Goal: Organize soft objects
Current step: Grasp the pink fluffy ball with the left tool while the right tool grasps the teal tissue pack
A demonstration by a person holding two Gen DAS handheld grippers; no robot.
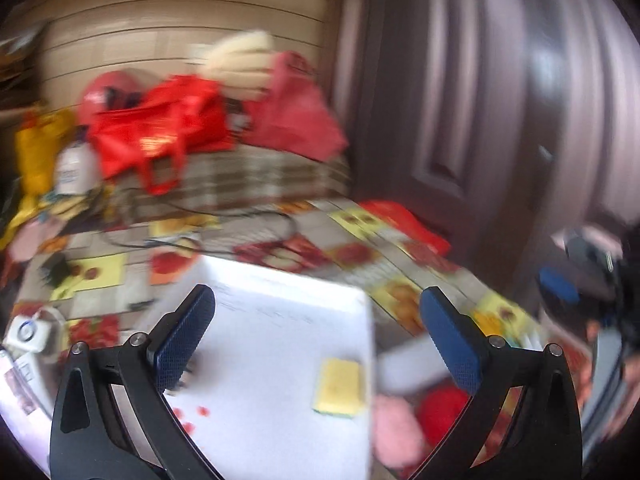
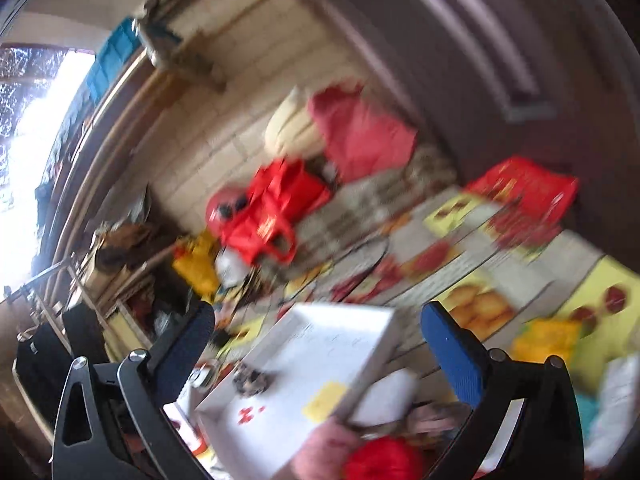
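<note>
A white shallow box [image 1: 276, 320] lies on the fruit-patterned tablecloth, with a yellow sponge [image 1: 340, 386] inside near its right wall. Just outside that wall sit a pink fluffy thing [image 1: 396, 428], a red ball [image 1: 440, 412] and a white soft piece [image 1: 404, 364]. My left gripper [image 1: 318, 320] hangs open above the box, nothing between its fingers. In the tilted right wrist view my right gripper [image 2: 320, 332] is open over the same box [image 2: 328, 344], with the sponge [image 2: 324, 400], a dark small clump [image 2: 250, 382], the pink thing [image 2: 320, 452] and the red ball [image 2: 384, 462] below it. Both views are blurred.
At the back of the table a plaid-covered pile [image 1: 256, 172] carries red bags [image 1: 160, 128], a pink bag [image 1: 292, 108] and a cream cushion [image 1: 236, 60]. A yellow bag [image 1: 38, 152], a white bottle [image 1: 74, 168] and a black cable [image 1: 240, 216] lie left. A brown door [image 1: 480, 100] stands right.
</note>
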